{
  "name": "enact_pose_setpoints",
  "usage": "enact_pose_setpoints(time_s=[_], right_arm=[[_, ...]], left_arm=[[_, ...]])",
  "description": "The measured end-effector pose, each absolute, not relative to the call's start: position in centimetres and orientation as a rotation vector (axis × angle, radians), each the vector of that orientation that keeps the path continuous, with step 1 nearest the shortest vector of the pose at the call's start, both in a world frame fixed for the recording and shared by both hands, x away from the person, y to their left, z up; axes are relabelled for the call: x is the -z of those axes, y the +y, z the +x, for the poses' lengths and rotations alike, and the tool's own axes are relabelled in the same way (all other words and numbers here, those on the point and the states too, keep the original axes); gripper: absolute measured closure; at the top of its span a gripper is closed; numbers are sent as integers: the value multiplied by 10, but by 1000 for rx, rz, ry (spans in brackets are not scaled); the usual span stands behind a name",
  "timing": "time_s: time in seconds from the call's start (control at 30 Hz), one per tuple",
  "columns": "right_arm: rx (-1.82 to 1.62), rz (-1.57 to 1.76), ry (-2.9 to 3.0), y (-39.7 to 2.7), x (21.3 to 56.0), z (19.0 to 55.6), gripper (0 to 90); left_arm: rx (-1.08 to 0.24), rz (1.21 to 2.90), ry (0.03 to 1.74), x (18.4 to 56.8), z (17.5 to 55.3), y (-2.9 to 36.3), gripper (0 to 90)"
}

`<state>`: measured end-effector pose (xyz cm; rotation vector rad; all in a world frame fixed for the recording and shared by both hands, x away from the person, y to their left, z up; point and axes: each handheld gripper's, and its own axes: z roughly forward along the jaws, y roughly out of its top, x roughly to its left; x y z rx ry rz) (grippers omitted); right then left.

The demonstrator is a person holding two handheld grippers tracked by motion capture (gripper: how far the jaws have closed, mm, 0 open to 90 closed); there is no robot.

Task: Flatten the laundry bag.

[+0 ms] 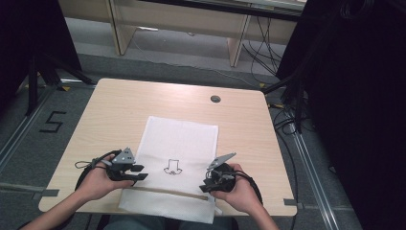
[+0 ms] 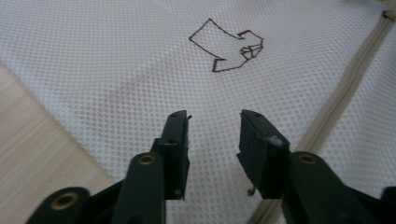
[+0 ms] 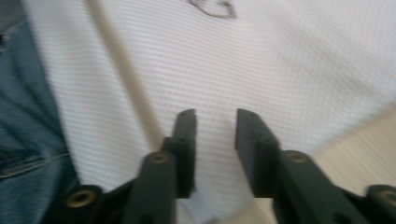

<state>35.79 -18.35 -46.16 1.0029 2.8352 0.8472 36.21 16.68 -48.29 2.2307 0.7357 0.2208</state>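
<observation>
counter (image 1: 115, 103): light wood, round cable hole (image 1: 215, 99) near the far edge; floor and desk legs behind it.
mesh bag (image 1: 184, 139): white, lay flat on the middle of the counter, near end hanging over the person's edge. Small dark line drawing (image 1: 172, 166) on its near half.
zipper (image 2: 343, 88): pale strip ran across the bag close to the near edge; in the right claw view it passed just beside the jaws, jeans visible past the bag's hanging end.
left claw (image 1: 136, 173): sat at the bag's left edge, jaws pointing inward over the mesh. In its own view (image 2: 212, 126) jaws stood partly apart, mesh below them, nothing pinched.
right claw (image 1: 207, 184): sat at the bag's right near corner, beside the zipper line. In its own view (image 3: 215, 123) jaws stood partly apart over the mesh, nothing between the pads; frame blurred.
step: looked like the setup for a two-handed pick-up or fold of the bag, both claws lined up on opposite edges, no grip made yet.
next move: each claw would need to drop onto its edge and pinch a fold of mesh, not just press on it. The mesh is thin and flat, so catching an edge layer is the hard part.
</observation>
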Motion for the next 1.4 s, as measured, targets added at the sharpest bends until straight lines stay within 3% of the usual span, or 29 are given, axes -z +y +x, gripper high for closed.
enact_pose_setpoints(time_s=[0.17, 0.43, 1.0, 1.4], right_arm=[[-705, 1069, 2833, -195, 462, 360, 898], [-600, 1066, 2879, -192, 473, 357, 900], [-507, 1052, 2793, -197, 480, 372, 898], [-646, 1039, 2816, -182, 473, 364, 900]], left_arm=[[-219, 2339, 682, 487, 357, 161, 771], [-191, 2453, 628, 491, 358, 161, 803], [-184, 2425, 688, 500, 358, 150, 784], [-191, 2464, 646, 498, 361, 148, 784]])
